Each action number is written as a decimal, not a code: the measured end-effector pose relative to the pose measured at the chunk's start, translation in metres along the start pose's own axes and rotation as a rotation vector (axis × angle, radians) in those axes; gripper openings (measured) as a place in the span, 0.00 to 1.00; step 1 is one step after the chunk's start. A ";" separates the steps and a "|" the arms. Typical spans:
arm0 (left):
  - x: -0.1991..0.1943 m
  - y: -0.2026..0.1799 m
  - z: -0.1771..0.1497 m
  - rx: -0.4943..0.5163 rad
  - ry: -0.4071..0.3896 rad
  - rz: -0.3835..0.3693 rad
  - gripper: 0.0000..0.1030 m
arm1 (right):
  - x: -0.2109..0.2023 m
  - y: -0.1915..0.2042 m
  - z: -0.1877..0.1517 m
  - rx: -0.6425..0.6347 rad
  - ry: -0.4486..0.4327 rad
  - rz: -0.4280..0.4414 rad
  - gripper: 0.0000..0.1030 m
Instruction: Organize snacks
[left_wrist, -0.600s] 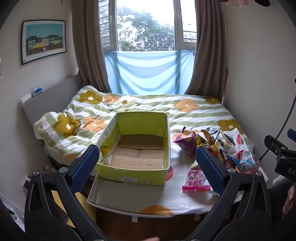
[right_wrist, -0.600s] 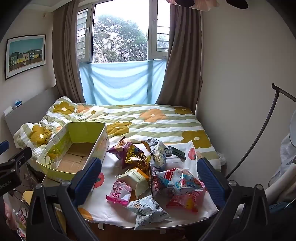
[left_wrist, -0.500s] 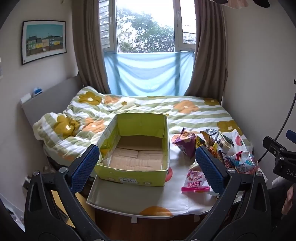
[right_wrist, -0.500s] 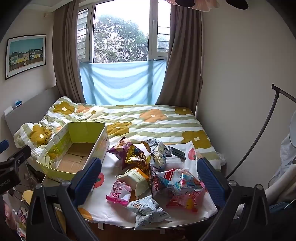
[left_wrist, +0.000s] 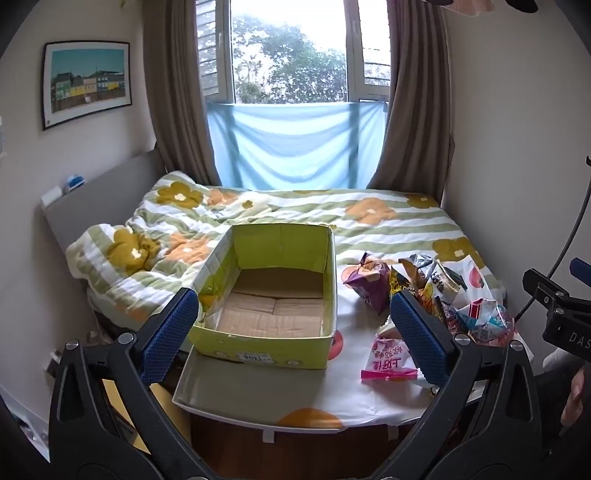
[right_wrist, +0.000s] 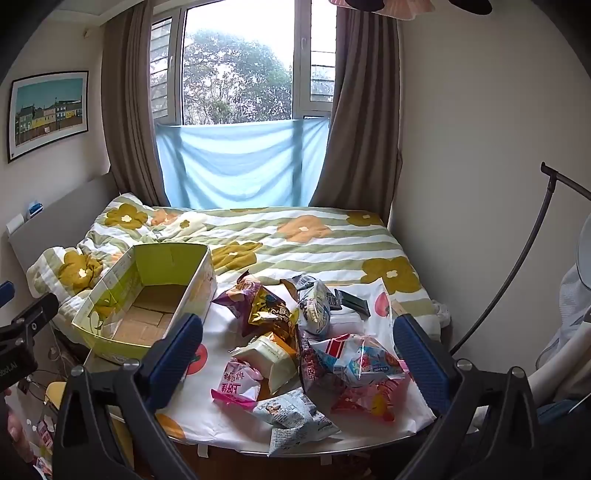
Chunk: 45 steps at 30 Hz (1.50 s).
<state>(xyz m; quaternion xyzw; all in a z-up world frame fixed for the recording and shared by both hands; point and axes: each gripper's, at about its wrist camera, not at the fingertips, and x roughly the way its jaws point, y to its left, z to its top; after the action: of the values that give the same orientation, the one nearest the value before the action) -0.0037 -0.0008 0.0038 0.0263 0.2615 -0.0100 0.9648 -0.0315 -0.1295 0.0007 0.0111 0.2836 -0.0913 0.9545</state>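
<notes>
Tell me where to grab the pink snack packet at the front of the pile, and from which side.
Take the pink packet by its flat sealed bottom edge, the magenta strip nearest the table's front. Come from the front and slightly above with the right tool: that edge lies free, while the packet's far end tucks under the cream bag.

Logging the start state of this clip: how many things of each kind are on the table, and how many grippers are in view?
Green cardboard box: 1, empty
Snack packets: about 10; they overlap in a pile, so the count is not exact
Grippers: 2, left gripper and right gripper, both open
Total: about 13
</notes>
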 end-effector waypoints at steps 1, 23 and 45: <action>0.000 0.000 0.000 0.001 0.000 0.001 1.00 | 0.000 0.000 0.000 0.002 0.000 -0.001 1.00; 0.002 -0.007 0.001 0.015 0.009 0.004 1.00 | 0.001 0.000 0.000 0.005 0.007 0.001 1.00; 0.001 -0.011 -0.003 0.002 0.019 -0.026 1.00 | 0.001 -0.001 0.000 0.007 0.009 0.001 1.00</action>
<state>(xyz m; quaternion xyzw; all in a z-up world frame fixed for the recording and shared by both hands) -0.0048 -0.0111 -0.0001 0.0240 0.2712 -0.0227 0.9620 -0.0310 -0.1302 0.0008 0.0152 0.2877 -0.0919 0.9532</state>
